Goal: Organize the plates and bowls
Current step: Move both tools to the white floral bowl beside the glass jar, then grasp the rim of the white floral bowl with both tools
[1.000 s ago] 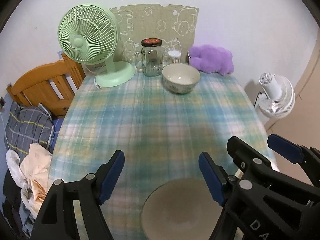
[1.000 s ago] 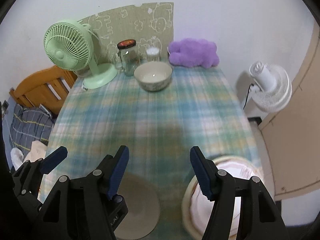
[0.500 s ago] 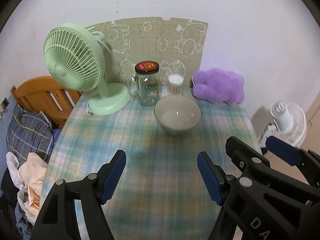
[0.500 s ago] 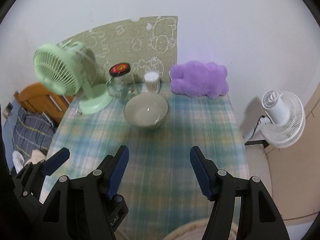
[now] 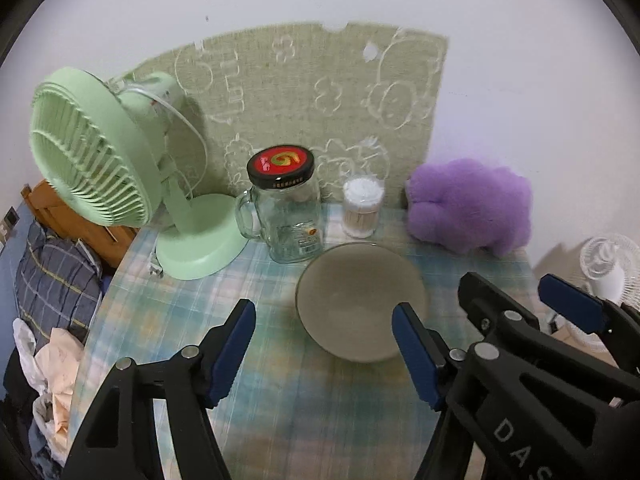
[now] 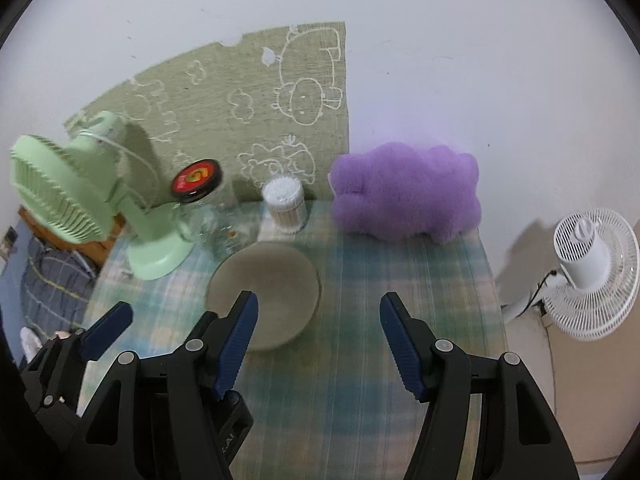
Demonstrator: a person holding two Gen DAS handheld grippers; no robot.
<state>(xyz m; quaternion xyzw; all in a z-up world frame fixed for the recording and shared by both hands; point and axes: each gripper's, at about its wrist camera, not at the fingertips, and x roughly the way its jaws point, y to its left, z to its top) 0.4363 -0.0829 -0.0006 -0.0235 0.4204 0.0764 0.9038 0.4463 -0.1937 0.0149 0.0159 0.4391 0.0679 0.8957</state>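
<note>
A beige bowl (image 5: 360, 292) stands empty on the plaid-covered table (image 5: 180, 312), near the back. My left gripper (image 5: 322, 320) hovers just in front of it. Its jaws are closing, its right pad overlaps the bowl's near right rim in the picture, and no pad presses on the bowl. In the right wrist view the bowl (image 6: 276, 276) lies ahead and to the left. My right gripper (image 6: 319, 308) is open with only tablecloth between its fingers. Its left pad crosses the bowl's near edge in the picture. No plates are in view.
Behind the bowl stand a lidded glass jar (image 5: 288, 216), a cotton swab tub (image 5: 362, 208), a green desk fan (image 5: 100, 152) and a purple plush (image 5: 472, 204). A white fan (image 6: 592, 268) stands on the floor to the right. Clothes (image 5: 56, 280) are piled to the left.
Both grippers have moved forward across the table toward the bowl, which now looms close. The plates at the near edge have dropped out of view. The left jaws have narrowed a little.
</note>
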